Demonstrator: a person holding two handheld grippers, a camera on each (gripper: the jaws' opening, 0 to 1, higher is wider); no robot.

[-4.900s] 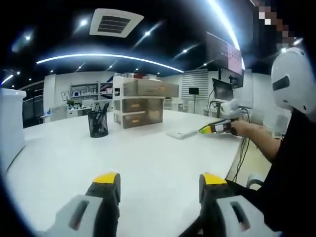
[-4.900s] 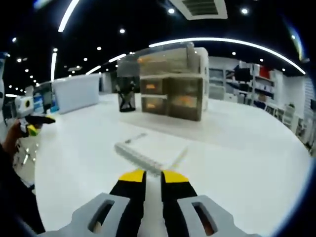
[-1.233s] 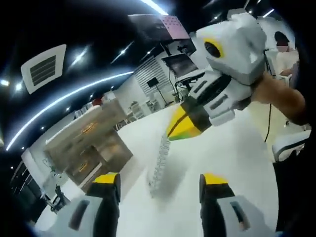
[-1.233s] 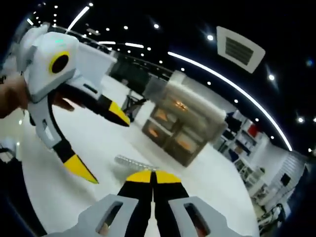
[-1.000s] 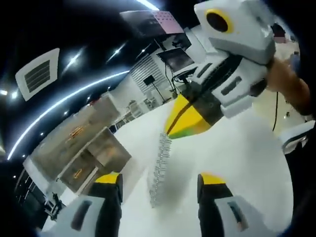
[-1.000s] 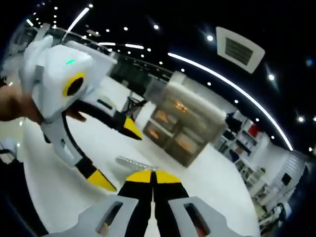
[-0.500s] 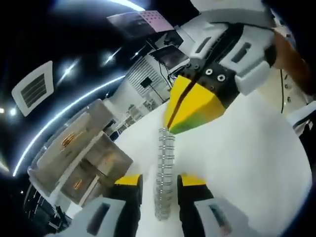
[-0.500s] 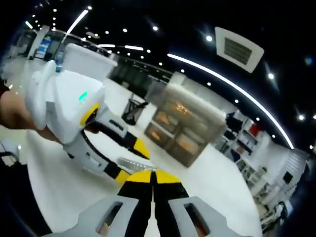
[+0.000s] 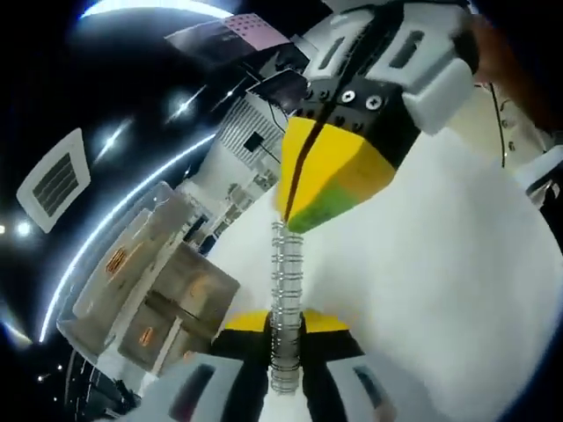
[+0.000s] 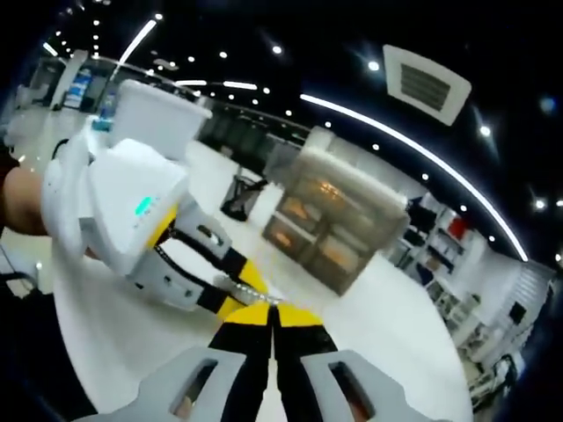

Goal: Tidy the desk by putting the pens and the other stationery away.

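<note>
My left hand-held gripper (image 9: pixel 283 327), wide open a second ago, has now clenched on the spiral spine of the notebook (image 9: pixel 282 290) that my right hand-held gripper (image 10: pixel 271 318) grasps above the bench (image 9: pixel 457 264), so I judge it ready to hand over toward the drawers (image 10: pixel 339 230).

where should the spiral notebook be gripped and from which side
By its wire spiral binding, from the ends. The spiral notebook is lifted off the desk, its coil running as a thin raised ridge. The right gripper pinches the far end, and the left gripper has closed on the near end; gripping along this stiff edge seems steadier than the pages.
</note>
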